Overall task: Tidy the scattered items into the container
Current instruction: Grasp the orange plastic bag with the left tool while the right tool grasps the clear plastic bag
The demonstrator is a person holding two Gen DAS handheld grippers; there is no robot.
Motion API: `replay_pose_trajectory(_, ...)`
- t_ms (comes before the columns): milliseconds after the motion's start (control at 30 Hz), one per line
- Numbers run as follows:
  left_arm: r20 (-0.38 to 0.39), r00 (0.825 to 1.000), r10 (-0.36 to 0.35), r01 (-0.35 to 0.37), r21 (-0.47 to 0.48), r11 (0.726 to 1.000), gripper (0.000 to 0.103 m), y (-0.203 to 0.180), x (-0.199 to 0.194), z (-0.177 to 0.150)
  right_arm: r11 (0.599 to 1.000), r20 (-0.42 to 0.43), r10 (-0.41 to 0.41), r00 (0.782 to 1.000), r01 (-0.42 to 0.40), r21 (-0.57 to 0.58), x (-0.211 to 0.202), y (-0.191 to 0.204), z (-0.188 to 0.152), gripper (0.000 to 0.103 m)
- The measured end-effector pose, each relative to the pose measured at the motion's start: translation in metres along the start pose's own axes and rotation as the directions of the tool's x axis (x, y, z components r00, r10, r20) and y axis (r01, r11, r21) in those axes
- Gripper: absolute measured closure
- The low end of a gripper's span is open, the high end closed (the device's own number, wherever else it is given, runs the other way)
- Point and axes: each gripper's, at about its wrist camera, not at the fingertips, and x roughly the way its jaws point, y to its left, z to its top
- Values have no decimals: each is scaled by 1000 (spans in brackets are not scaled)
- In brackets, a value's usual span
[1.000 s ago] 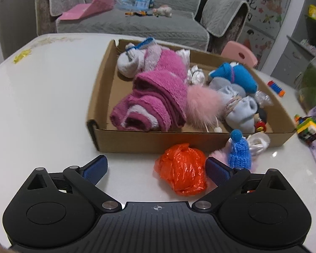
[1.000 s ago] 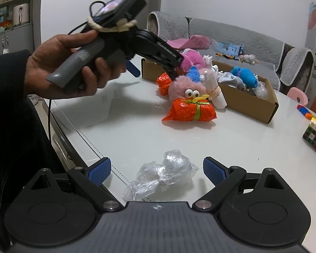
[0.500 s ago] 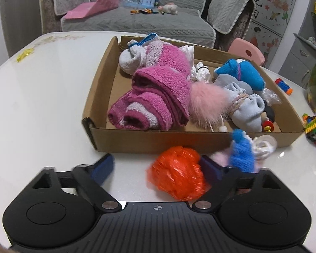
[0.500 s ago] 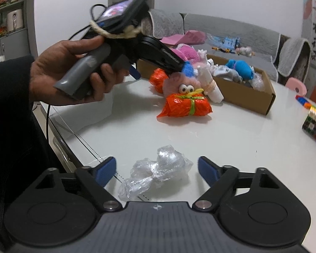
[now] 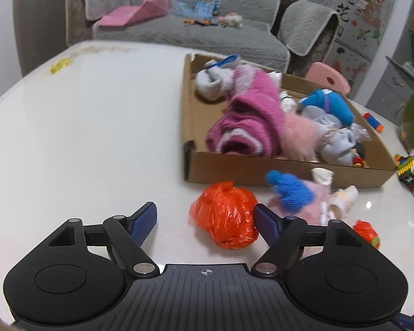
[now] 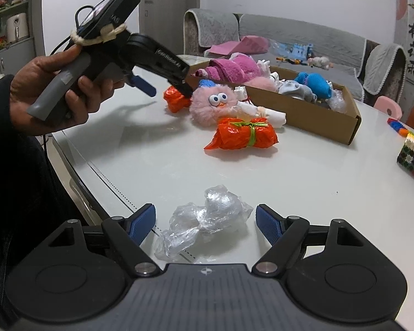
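A cardboard box (image 5: 262, 165) on the white table holds pink towels, socks and soft toys; it also shows in the right wrist view (image 6: 312, 118). My left gripper (image 5: 205, 219) is open, with an orange plastic ball (image 5: 225, 218) by its right finger. A pink fluffy toy with a blue knit hat (image 5: 292, 190) lies beside the ball. My right gripper (image 6: 205, 219) is open around a crumpled clear plastic bag (image 6: 204, 218). An orange tied bundle (image 6: 244, 135) lies in front of the fluffy toy (image 6: 212, 104).
A colourful block cube (image 6: 412, 151) sits at the table's right edge. A sofa (image 5: 179, 27) stands behind the table, and a pink stool (image 5: 328, 78) beyond the box. The near table edge (image 6: 96, 171) runs left of my right gripper.
My left gripper has swung left, so the box and orange ball now sit further right in its view. The right gripper has moved slightly closer to the clear bag.
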Motion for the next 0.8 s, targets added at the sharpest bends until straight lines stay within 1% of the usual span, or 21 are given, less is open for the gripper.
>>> replay_pose_trajectory(67, -13, 1000, -2, 2, -15, 1000, 23, 2, 3, 2, 1000, 0, 0, 1000, 0, 0, 1, -1, 1, 26)
replay_pose_trajectory(200, -11, 1000, 8, -8, 26, 1000, 23, -9, 7, 3, 1000, -3, 2, 1000, -2, 2, 2, 0, 1, 26)
replay_pose_trajectory(233, -12, 1000, 9, -8, 39, 999, 25, -12, 9, 3, 1000, -5, 2, 1000, -2, 4, 2, 0, 1, 26)
replay_pose_trajectory(467, 13, 998, 61, -62, 124, 990, 28, -23, 10, -9, 1000, -7, 6, 1000, -6, 15, 0, -1, -2, 26)
replay_pose_trajectory(533, 21, 997, 78, -80, 148, 986, 30, -25, 9, -12, 1000, -6, 7, 1000, -7, 13, 0, -1, -2, 26)
replay_pose_trajectory(567, 28, 996, 87, -90, 162, 983, 30, -26, 9, -14, 1000, -6, 9, 1000, -9, 10, 0, 0, -2, 26)
replay_pose_trajectory(733, 35, 995, 91, -96, 167, 981, 31, -26, 11, -12, 1000, -9, 12, 1000, -11, 12, 2, 0, -1, 26)
replay_pose_trajectory(800, 41, 995, 93, -99, 173, 980, 36, -26, 11, -12, 1000, -11, 13, 1000, -13, 18, 2, -1, -1, 26)
